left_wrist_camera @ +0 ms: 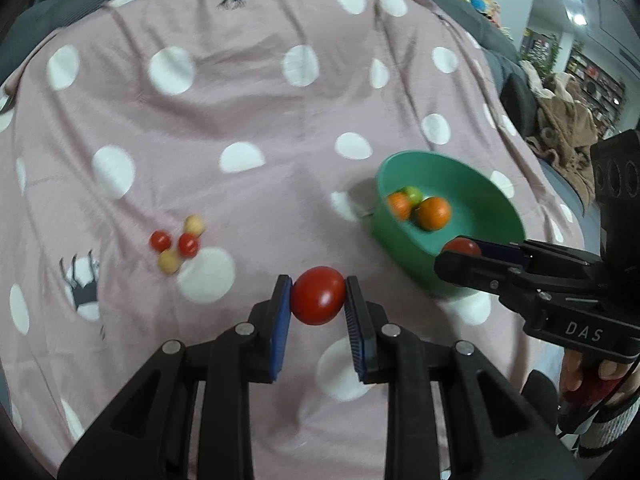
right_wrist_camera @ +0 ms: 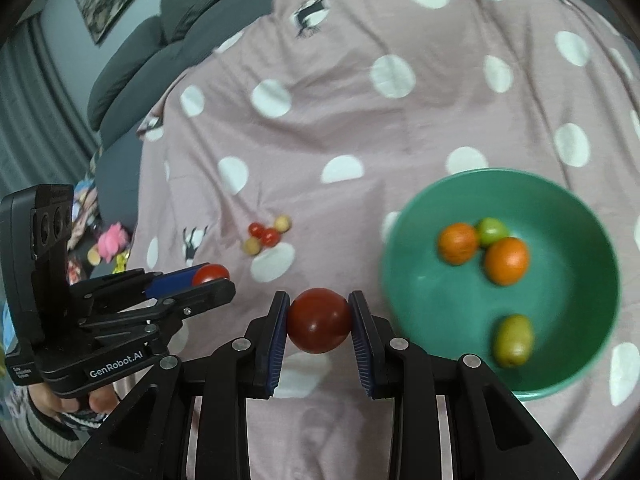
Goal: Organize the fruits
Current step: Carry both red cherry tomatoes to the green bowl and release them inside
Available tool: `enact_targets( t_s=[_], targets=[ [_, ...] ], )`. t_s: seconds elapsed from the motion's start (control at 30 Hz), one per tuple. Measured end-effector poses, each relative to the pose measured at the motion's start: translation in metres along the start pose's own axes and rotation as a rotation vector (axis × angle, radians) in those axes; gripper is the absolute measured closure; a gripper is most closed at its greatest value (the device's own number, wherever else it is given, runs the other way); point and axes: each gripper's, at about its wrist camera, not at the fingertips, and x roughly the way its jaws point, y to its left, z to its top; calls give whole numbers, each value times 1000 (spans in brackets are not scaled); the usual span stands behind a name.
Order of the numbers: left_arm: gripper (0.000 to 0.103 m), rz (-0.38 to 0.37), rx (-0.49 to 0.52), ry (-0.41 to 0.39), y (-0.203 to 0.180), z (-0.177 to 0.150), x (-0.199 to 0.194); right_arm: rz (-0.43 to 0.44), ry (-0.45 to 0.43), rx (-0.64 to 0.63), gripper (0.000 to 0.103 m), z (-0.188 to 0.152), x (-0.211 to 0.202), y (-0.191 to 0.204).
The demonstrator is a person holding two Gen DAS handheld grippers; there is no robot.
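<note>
My left gripper (left_wrist_camera: 318, 296) is shut on a red tomato (left_wrist_camera: 318, 297) above the pink dotted cloth (left_wrist_camera: 240, 120). It also shows in the right wrist view (right_wrist_camera: 212, 276) at the left. My right gripper (right_wrist_camera: 319, 320) is shut on another red tomato (right_wrist_camera: 319, 321), left of the green bowl (right_wrist_camera: 420, 280). In the left wrist view it (left_wrist_camera: 460, 252) hovers over the bowl's near rim (left_wrist_camera: 400, 248). The bowl holds two oranges (right_wrist_camera: 506, 260), a green fruit (right_wrist_camera: 491, 230) and a kiwi-like fruit (right_wrist_camera: 513, 340). Small red and yellow fruits (left_wrist_camera: 176, 244) lie clustered on the cloth.
The cloth covers a bed or sofa with grey cushions (right_wrist_camera: 132, 64) behind. Toys (right_wrist_camera: 112, 240) lie beyond the cloth's left edge. A brown blanket (left_wrist_camera: 568, 120) and shelves are at the far right.
</note>
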Motion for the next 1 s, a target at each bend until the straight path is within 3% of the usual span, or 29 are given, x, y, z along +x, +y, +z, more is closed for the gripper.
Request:
enact_targets(
  t_s=[0.23,0.43,0.8,0.87,0.93,1.0],
  targets=[
    [77,-90,53,2,-36,24,23,-74,-59,77,71,0,-26,-40],
    [77,-171,91,37,-69,37,52,-143,-59,129,70,-4,-33,-71],
    [77,-172,134,107,-85,32,83,-221,-21,122,70,-14,-28,-88],
    [72,-182,129,107,-84,32,82,-222,-21,128,69,-14,-29,-90],
    [57,-193,128,96,-84,32,79,-226,-21,143,60,-15,-31,-93],
    [48,-178,132,80,-85,32,73,-230,-29,158,60,-15,-34,-94]
  ],
)
